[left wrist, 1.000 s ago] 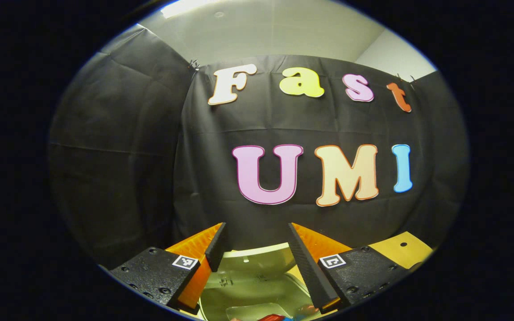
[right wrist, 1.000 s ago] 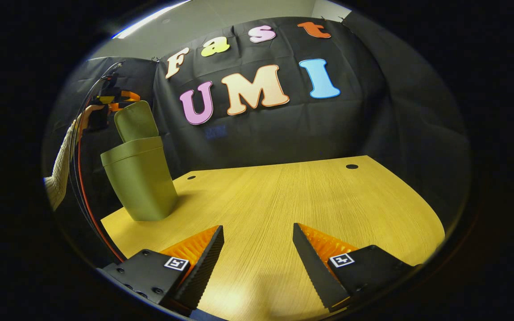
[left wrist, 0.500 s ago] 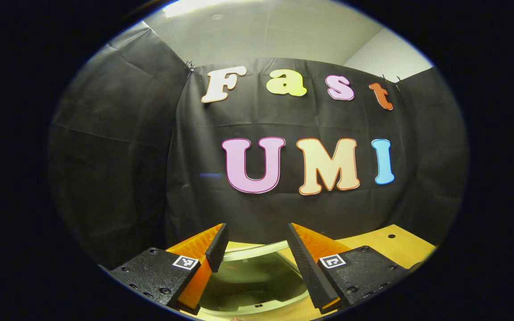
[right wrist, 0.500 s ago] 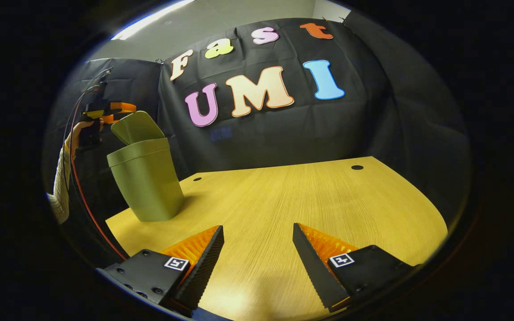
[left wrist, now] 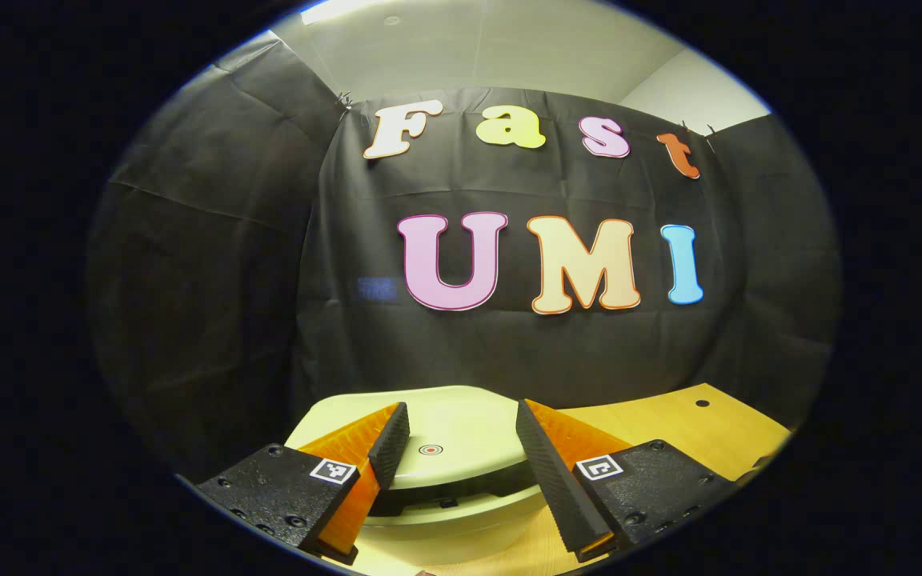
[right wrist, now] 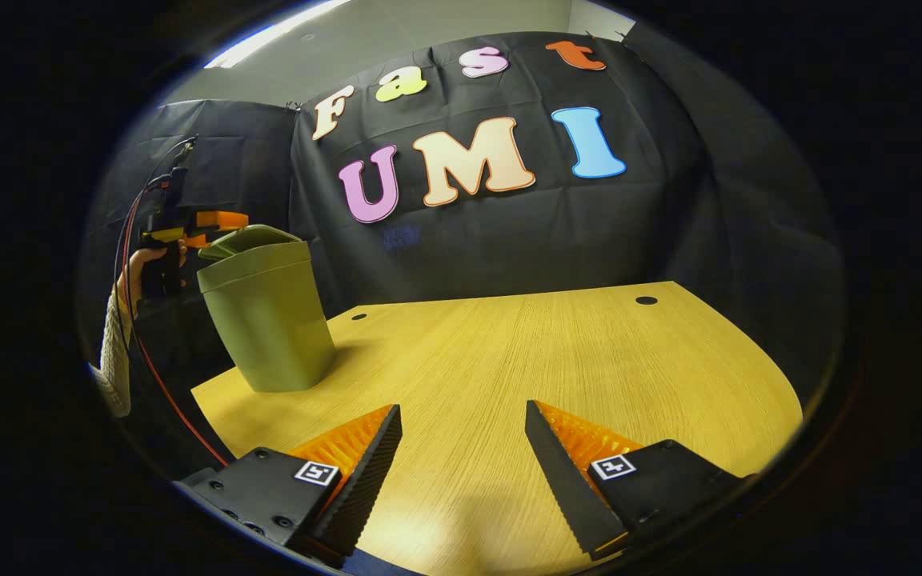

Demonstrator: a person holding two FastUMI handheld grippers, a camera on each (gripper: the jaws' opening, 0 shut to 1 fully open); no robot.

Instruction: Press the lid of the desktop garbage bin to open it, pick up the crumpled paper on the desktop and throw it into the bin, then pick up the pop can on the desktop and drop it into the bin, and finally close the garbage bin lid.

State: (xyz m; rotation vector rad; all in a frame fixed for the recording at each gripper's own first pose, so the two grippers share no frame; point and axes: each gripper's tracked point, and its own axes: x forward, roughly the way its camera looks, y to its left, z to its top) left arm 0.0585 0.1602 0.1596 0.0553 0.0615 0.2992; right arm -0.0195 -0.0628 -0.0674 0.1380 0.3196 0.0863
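Lowered since before: one lid (left wrist: 445, 436).

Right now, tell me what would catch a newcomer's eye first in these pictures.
The green bin stands at the left end of the wooden desk, its lid lowered almost shut. The left gripper hangs open just above that lid, held by a hand at the bin's far side. The right gripper hovers open over bare desk.

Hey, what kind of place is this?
Probably a recording booth: black cloth wall, a wooden desk with a green bin, and a hand-held gripper at its lid.
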